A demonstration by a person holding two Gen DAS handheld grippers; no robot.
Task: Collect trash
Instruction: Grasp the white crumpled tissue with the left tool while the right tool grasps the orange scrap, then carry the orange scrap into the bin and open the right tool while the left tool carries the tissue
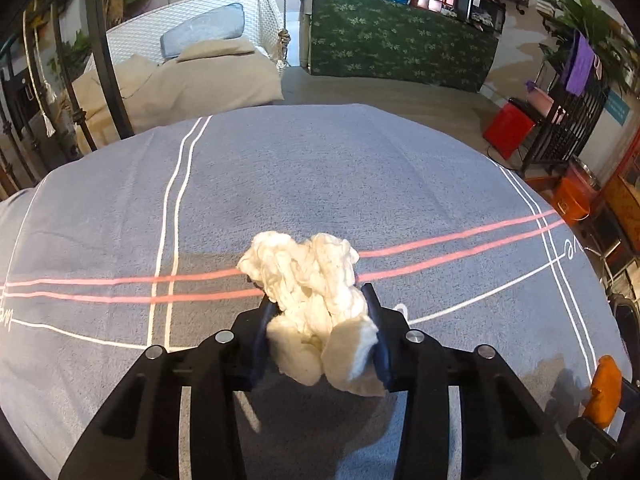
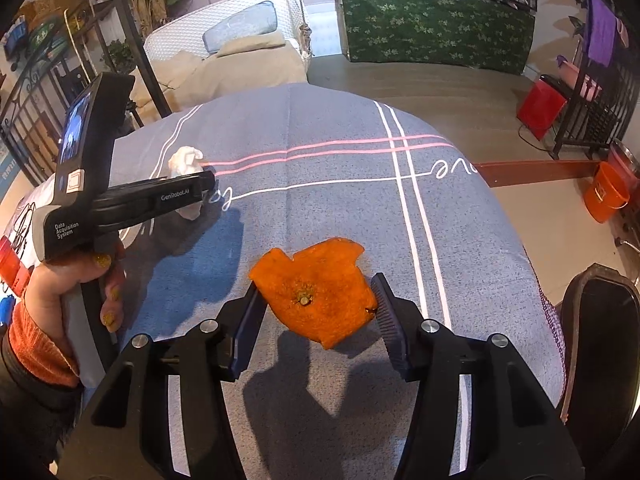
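Observation:
My left gripper [image 1: 320,300] is shut on a crumpled white tissue [image 1: 312,300] and holds it above the grey-blue tablecloth [image 1: 300,184]. In the right wrist view the left gripper [image 2: 204,184] shows at the left, held by a hand, with the tissue [image 2: 185,160] in its fingers. My right gripper [image 2: 316,294] is shut on a flat piece of orange peel [image 2: 316,292], held a little above the cloth. The peel also shows at the lower right edge of the left wrist view [image 1: 606,392].
The table under the striped cloth [image 2: 340,184] drops off at the far and right edges. Beyond stand a white wicker bench [image 1: 224,40], a green-covered counter [image 1: 400,44], a red box [image 2: 540,106], an orange bucket [image 2: 604,196] and a dark chair [image 2: 600,328].

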